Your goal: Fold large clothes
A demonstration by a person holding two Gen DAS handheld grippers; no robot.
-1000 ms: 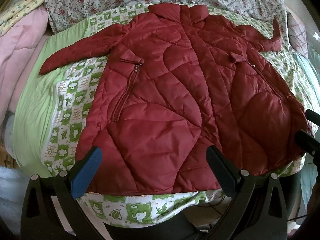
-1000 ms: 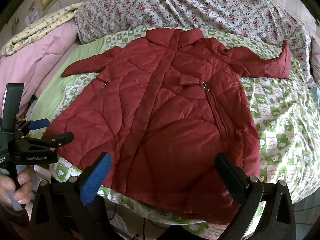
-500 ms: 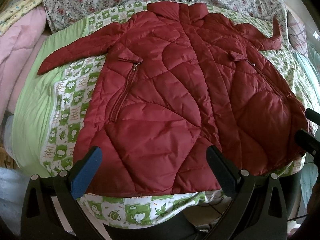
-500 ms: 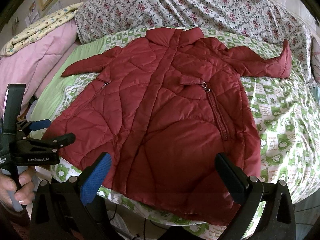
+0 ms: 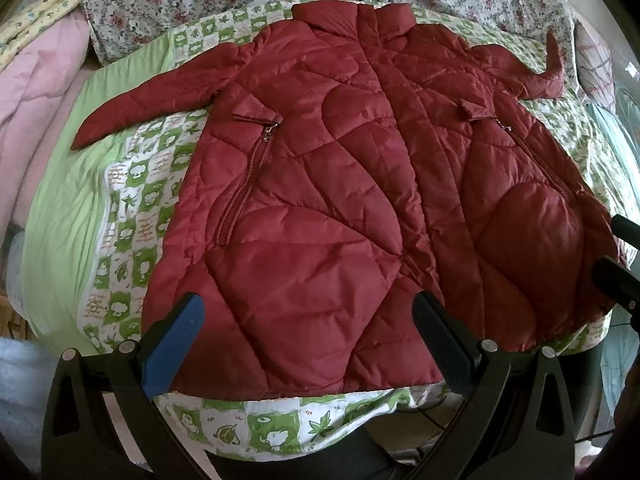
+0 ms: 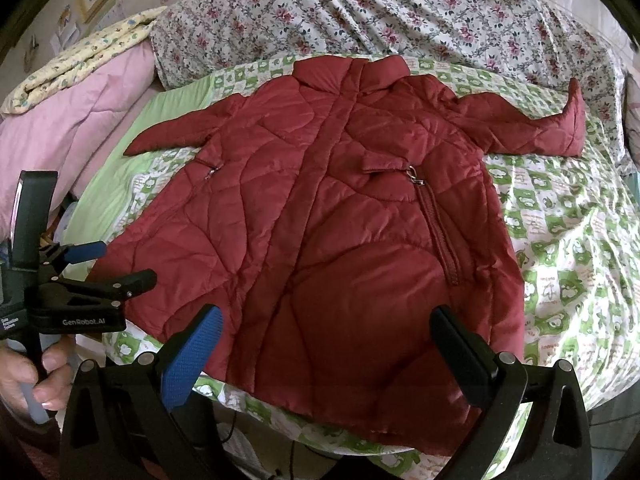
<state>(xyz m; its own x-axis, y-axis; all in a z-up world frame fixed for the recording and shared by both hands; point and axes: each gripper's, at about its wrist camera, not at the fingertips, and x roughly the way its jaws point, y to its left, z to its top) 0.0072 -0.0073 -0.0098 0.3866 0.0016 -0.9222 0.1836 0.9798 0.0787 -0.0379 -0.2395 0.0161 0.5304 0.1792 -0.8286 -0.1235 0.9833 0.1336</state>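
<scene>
Wide apart and empty, the fingers of my left gripper hung over the near hem of the red quilted jacket, touching nothing. My right gripper was spread just as wide over the same hem, further to the right, and it too carried nothing. From the right wrist camera, the left gripper showed side-on at the near left, with the operator's hand wrapped round its handle.

The jacket lay face up and closed on the green-and-white patterned sheet of the bed, collar at the far end and hem hanging slightly past the near edge. Its left sleeve ran out toward a pink quilt; its right sleeve ended in an upturned cuff. A floral cover was bunched beyond the collar.

No fold had begun, by my reading. The risk from here was the fabric itself: slick, puffy padding could slide out of a shallow pinch, or a pinch could catch only the top layer, so that the front lifted and the back stayed. Dragging the overhanging hem could also pull the whole jacket off the near edge.

Against the view a second before, the jacket filled slightly less of both frames and the grippers kept the same spread, which I took for a small drift of the rig, not a move of the jacket.
</scene>
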